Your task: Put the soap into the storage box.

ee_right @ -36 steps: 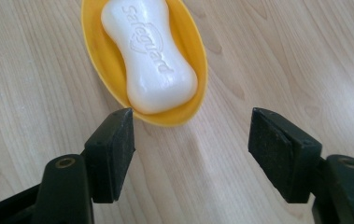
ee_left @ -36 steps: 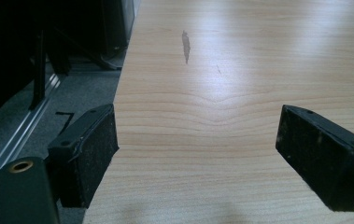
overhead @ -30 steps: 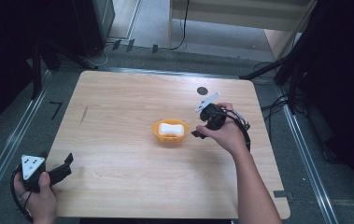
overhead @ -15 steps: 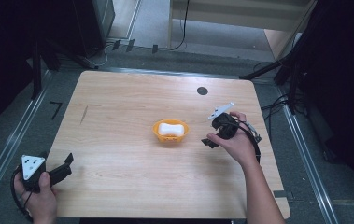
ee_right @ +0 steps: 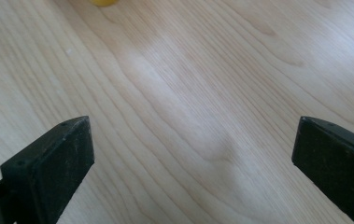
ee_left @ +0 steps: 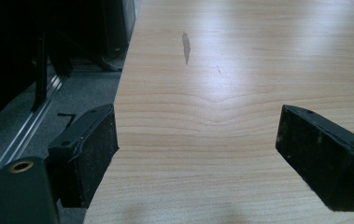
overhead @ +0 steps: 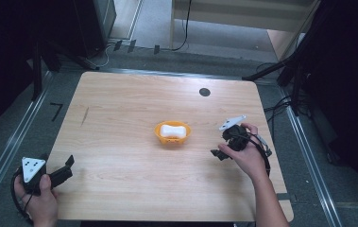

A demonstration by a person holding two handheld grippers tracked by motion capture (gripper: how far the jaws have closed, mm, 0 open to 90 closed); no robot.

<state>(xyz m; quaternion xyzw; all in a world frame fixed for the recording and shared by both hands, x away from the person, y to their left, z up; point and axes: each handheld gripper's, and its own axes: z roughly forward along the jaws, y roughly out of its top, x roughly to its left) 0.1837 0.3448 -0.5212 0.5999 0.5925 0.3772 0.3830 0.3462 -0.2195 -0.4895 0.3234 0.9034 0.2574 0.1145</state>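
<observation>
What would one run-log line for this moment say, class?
right gripper: open, empty, jaws just opened | left gripper: open, empty | white piece: in orange bowl | table

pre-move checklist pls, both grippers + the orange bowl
1. Right gripper jaws open, nothing between them; they have just been opening: ok.
2. Left gripper jaws open and empty at the table's near left corner: ok.
3. White object sits inside the orange bowl: ok.
4. Bowl upright, apart from both grippers: ok.
5. Table bare between right gripper and bowl: ok.
6. What the white object is: cannot tell.
</observation>
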